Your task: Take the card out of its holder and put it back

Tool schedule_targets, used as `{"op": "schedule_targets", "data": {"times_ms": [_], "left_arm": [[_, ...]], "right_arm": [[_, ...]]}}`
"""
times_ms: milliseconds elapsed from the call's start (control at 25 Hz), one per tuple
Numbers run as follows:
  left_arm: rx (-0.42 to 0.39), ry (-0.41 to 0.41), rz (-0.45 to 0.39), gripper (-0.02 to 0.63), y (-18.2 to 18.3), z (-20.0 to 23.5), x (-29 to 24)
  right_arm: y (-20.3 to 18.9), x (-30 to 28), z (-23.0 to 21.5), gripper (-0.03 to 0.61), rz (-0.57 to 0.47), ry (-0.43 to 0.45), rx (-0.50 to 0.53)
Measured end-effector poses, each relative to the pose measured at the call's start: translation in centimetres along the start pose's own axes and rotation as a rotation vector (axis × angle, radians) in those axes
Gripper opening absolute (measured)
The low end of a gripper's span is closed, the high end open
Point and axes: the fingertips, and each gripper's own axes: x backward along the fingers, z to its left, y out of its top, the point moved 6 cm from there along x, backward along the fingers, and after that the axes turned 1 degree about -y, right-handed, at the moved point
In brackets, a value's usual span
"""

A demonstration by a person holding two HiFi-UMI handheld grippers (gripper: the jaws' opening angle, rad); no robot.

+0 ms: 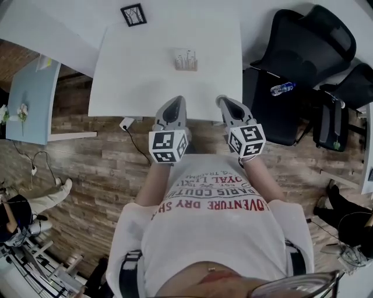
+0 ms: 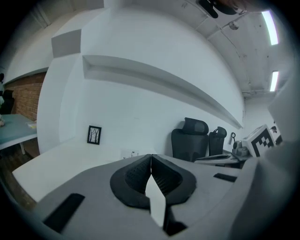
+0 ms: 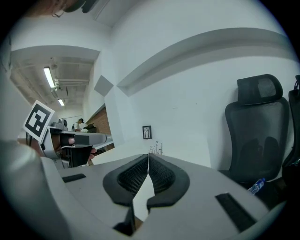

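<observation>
Card point(image 1: 185, 57) stands in its holder point(image 1: 186, 68) on table point(image 1: 140, 75)

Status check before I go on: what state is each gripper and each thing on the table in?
left gripper: shut, empty.
right gripper: shut, empty.
card: upright in its holder, untouched.
holder: standing on the white table, card inside.
framed picture: upright at the table's far edge.
</observation>
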Motion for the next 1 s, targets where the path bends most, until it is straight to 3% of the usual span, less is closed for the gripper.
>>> {"op": "schedule_targets", "data": {"times_ms": [440, 760, 1000], "left_arm": [[-0.031, -0.117, 0.032, 0.025, 3.2, 10.7, -5.9], [-0.022, -0.169, 0.061, 0.025, 3.5, 13.4, -9.0], [0.005, -0.161, 0.095, 0.025, 2.9, 14.4, -11.4]], "right_arm": [[2.9, -11.2, 1.8, 0.026, -0.014, -0.109, -0.045], [3.5, -14.9, 1.6, 0.026, 0.012, -0.133, -0.039], [3.2, -16.9, 0.1, 0.026, 0.052, -0.102, -0.048]]}}
